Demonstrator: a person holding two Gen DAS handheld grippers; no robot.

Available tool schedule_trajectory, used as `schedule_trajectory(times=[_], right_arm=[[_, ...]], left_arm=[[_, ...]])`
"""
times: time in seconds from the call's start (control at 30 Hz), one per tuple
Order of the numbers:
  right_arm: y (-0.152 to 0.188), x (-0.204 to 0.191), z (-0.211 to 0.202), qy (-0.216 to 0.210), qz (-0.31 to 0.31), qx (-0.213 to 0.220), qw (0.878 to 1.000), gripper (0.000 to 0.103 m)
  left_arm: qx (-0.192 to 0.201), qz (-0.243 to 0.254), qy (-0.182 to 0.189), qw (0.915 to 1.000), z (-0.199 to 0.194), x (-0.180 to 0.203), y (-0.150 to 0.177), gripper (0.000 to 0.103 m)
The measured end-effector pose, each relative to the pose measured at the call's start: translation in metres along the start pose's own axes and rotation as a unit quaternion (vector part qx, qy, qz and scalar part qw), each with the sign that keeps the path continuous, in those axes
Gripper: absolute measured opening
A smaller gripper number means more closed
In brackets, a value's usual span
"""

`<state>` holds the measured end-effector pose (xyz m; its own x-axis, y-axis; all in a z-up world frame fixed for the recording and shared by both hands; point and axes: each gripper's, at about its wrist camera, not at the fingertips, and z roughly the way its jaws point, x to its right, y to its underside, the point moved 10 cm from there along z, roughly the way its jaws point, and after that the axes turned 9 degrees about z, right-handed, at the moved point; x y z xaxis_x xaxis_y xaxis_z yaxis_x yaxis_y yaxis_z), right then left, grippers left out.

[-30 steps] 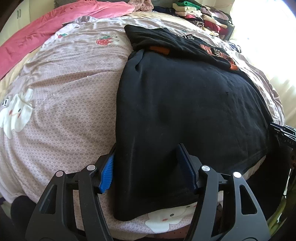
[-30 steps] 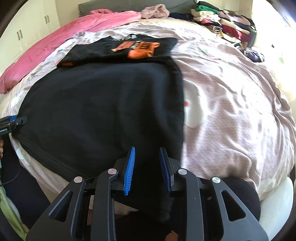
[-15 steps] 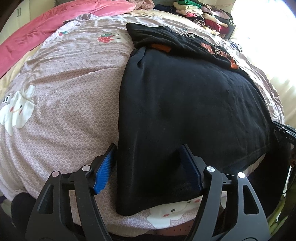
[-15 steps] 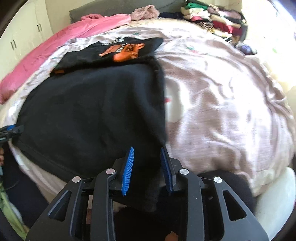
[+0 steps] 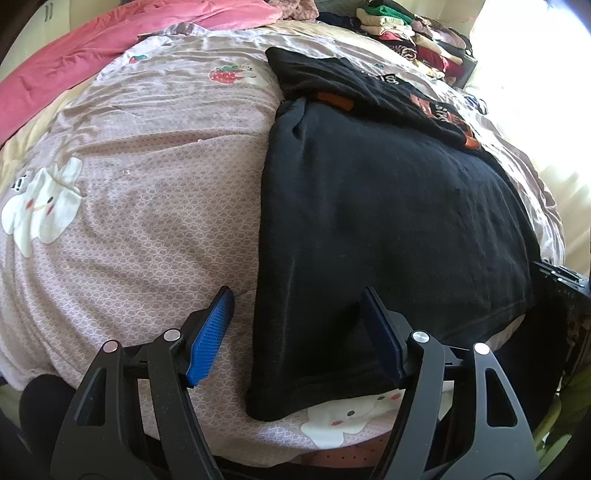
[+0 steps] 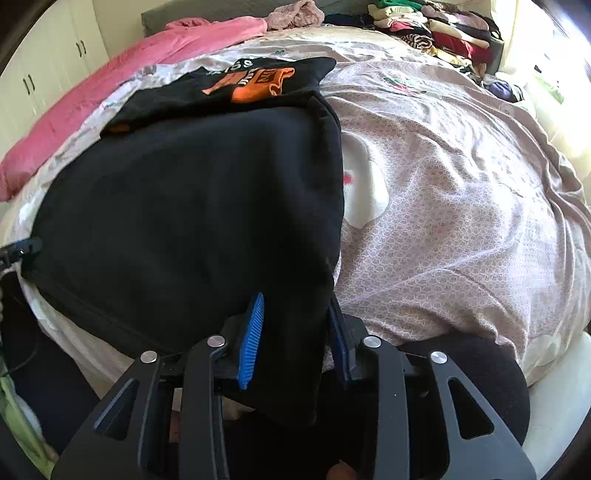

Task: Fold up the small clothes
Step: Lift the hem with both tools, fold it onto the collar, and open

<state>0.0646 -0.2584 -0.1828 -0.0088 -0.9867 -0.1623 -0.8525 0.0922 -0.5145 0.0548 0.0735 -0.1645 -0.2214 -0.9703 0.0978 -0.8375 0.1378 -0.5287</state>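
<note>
A large black garment (image 5: 388, 221) lies spread flat on the bed, its near edge toward me. My left gripper (image 5: 295, 295) stands wide over its near left corner. The jaws are closing slightly and the pads (image 5: 212, 332) do not press the cloth. My right gripper (image 6: 295, 299) is closing on the garment's (image 6: 184, 221) near right corner. A bunched fold fills the narrow gap between the pads and hangs down behind them. A folded black shirt with an orange print (image 6: 251, 81) lies just beyond the garment.
The pink patterned bedsheet (image 5: 147, 184) is bare to the left and, in the right wrist view, the sheet (image 6: 461, 221) is bare to the right. A pink blanket (image 5: 110, 40) lies along the far left. Stacked folded clothes (image 6: 443, 33) sit at the far right corner.
The right gripper's jaws have narrowed onto the garment's right corner, and that edge has bunched up and risen between them. The left gripper has barely shifted.
</note>
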Motion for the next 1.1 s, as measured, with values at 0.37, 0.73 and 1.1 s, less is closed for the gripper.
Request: schedule_trajectory(times=[0.37,0.73,1.1], right_arm=[[-0.023,-0.006,-0.040,-0.046,0.001,0.067,0.997,0.008],[-0.066,-0.002,-0.072,-0.097,0.048,0.133,0.985,0.007],[-0.125,-0.001,-0.074,-0.091,0.051,0.167,0.981,0.007]], left_arm=[[0.018,0.021,-0.010,0.9996,-0.008,0.014,-0.013,0.005],[0.086,0.039,-0.004,0.9955,-0.035,0.029,-0.067,0.004],[0.115,0.042,-0.016,0.9924,-0.032,0.024,-0.115,0.004]])
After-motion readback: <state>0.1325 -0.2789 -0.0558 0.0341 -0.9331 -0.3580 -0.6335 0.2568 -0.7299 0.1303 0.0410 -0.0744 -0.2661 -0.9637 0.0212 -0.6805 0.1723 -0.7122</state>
